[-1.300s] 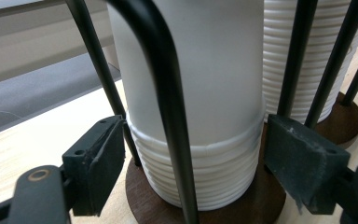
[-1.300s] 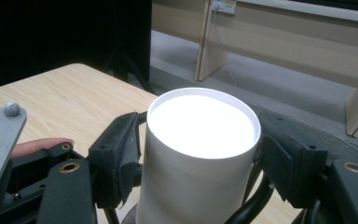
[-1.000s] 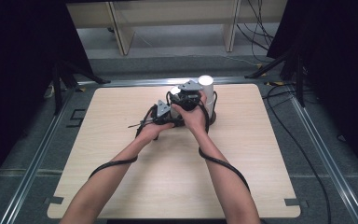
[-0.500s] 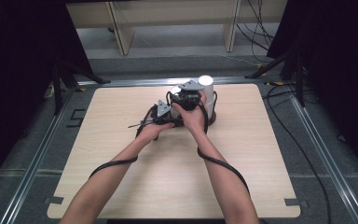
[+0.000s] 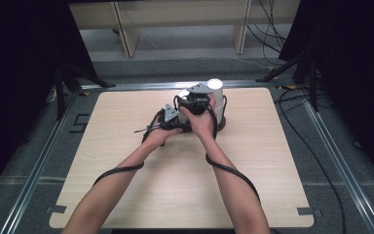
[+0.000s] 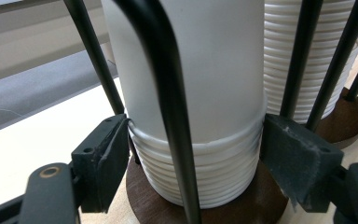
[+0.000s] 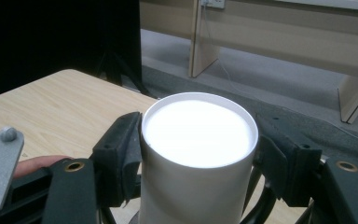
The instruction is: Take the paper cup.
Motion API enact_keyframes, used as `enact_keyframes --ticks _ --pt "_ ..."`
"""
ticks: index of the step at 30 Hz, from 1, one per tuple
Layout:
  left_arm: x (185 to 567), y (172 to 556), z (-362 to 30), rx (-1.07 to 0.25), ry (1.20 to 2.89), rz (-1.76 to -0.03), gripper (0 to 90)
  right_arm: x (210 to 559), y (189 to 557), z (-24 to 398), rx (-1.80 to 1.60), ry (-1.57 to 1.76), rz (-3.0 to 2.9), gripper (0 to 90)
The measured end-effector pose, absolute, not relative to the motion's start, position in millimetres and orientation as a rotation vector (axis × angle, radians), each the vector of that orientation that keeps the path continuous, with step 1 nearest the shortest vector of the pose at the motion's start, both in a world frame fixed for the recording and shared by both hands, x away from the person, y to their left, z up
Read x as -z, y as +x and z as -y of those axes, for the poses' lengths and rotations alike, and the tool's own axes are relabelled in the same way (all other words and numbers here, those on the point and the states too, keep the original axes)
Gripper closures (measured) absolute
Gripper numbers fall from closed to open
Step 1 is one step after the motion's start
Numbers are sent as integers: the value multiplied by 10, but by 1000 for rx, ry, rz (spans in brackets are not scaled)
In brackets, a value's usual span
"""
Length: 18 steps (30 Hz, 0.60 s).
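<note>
White ribbed cup stack (image 6: 200, 154) inside black wire rack (image 6: 168, 93).

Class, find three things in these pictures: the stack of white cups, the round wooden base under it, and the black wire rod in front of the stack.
stack of white cups (image 6: 191, 70): left gripper view, smooth side wall.
wooden base (image 6: 270, 193): left gripper view, top at right.
black wire rod (image 6: 175, 121): left gripper view, mid-length.

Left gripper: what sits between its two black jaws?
In the left gripper view, a stack of white cups in a black wire holder sits between them.
</note>
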<state>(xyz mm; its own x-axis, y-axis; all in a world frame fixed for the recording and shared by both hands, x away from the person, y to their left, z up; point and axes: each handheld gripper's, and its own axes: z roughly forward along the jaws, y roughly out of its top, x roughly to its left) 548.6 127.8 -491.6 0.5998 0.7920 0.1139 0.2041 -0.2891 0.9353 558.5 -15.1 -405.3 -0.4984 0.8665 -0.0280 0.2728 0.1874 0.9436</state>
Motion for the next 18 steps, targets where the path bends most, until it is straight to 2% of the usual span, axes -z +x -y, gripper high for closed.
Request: enact_keyframes --ticks 18 --pt "4908 5495 -1276 -719 1803 -814 245 4024 5557 150 -1326 1067 -1871 364"
